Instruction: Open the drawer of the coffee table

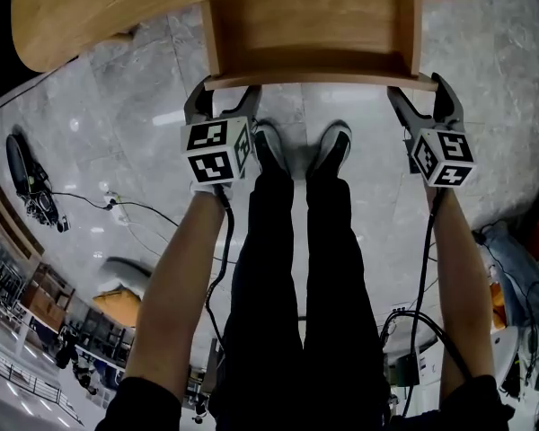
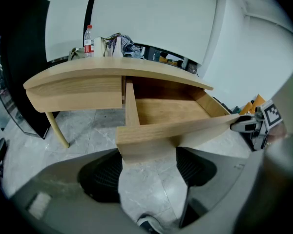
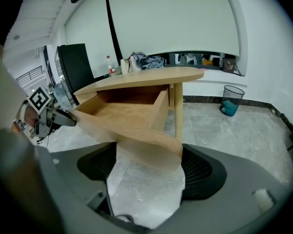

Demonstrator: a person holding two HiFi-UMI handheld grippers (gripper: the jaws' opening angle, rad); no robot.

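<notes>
- coffee table [image 2: 73,82]: 1, its surface beyond the fingers
- drawer [image 2: 168,112]: 1, pulled out, with one front corner between each pair of fingers
- grippers: 2, the left gripper [image 1: 225,88] and the right gripper [image 1: 420,88], each closed on the drawer front
- marker cubes: 2, the left cube [image 1: 217,149] and the right cube [image 1: 442,157], behind the fingers
- bottle [image 2: 88,40]: 1, well beyond the fingers
- bin [image 3: 232,100]: 1, right of the right fingers
- shoes: 2, the left shoe [image 1: 268,146] and the right shoe [image 1: 332,146], between the two pairs of fingers

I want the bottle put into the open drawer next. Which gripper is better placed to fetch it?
Probably left. The bottle stands on the tabletop left of the drawer, on the left gripper's side. The right gripper grips the drawer at its right end.
</notes>
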